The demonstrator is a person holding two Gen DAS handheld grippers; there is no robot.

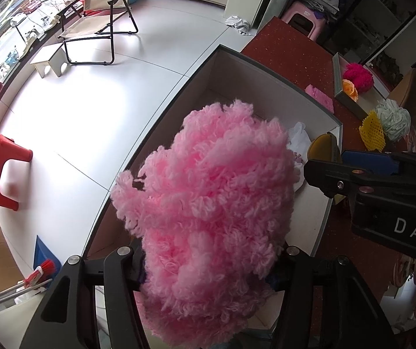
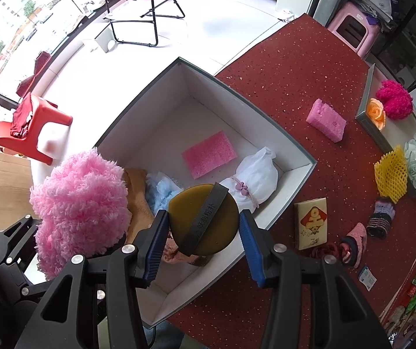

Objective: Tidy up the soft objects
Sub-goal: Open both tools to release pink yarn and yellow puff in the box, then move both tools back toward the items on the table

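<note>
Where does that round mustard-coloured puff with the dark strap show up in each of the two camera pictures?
Left wrist view: the round puff peeks in at right of centre, mostly hidden behind the right gripper.
Right wrist view: it sits at lower centre, held between the blue fingers.
Shared landmark: the white box beneath it.

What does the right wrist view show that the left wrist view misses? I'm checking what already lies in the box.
Only the right wrist view shows the flat pink foam sheet on the box floor, the pale blue fabric, and the full round puff between the right gripper pads. Only the left wrist view shows the left gripper frame under the fluffy pink yarn ball. Both show the white box, the yarn ball and the white pouch.
</note>
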